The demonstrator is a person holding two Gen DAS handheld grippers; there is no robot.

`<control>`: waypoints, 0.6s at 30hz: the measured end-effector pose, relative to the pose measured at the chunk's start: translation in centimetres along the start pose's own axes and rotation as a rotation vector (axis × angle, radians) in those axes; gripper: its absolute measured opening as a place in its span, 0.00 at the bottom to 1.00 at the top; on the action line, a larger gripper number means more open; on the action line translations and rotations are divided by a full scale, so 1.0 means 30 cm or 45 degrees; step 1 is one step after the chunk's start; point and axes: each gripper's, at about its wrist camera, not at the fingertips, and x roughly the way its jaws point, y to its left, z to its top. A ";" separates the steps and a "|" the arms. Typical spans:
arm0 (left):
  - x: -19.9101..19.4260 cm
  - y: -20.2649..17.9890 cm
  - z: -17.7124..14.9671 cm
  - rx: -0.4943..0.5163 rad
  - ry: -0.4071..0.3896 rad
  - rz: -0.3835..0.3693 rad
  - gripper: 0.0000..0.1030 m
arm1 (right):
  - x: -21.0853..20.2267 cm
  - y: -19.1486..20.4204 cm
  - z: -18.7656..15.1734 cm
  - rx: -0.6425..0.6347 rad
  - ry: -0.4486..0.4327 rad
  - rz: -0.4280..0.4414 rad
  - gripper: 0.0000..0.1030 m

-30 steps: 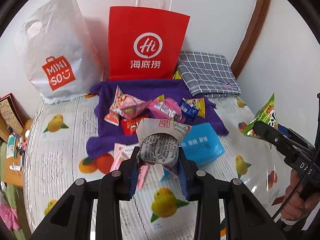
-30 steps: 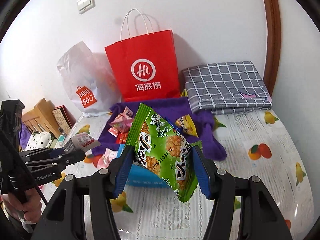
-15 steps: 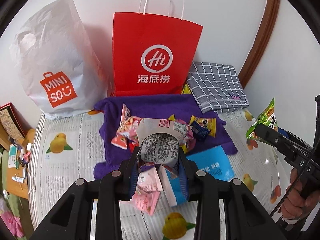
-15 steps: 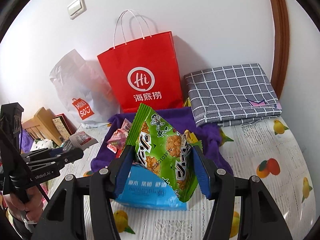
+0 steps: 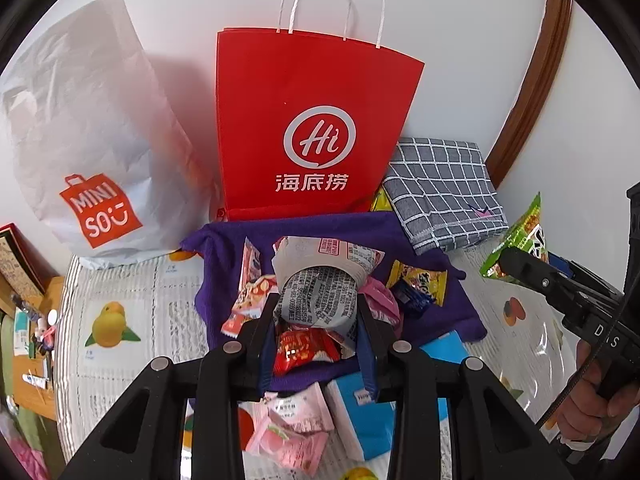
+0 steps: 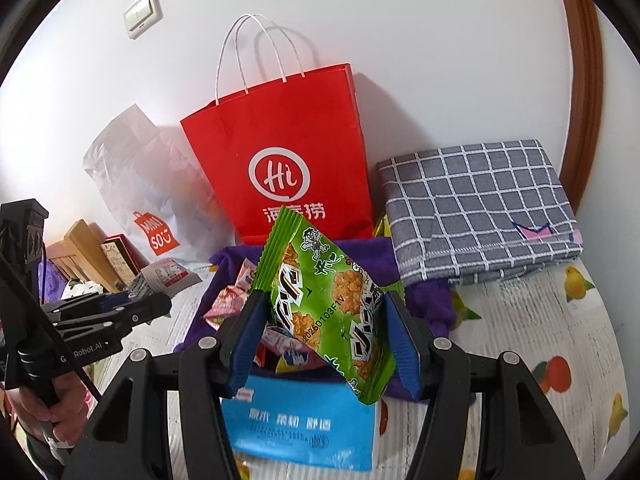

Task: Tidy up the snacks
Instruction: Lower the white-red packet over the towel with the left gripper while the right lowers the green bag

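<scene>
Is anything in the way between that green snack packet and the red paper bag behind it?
Nothing visible blocks it. The right gripper holds the green snack packet in the air, above the loose snacks on the purple cloth. The red paper bag stands behind that cloth against the wall, top open.

Both views are fisheye lenses riding on hand-held grippers, looking forward and downward along their fingers toward the wall at the table's far edge. The left wrist view sits left of centre, close above the purple cloth; the right wrist view sits further right, slightly farther back. Both share the red paper bag, the white plastic bag and the folded checked cloth, and each catches the other gripper at its side edge
</scene>
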 end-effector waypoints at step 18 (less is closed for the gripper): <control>0.119 0.073 0.083 -0.048 -0.002 -0.017 0.32 | 0.166 0.002 0.086 -0.022 0.033 0.024 0.57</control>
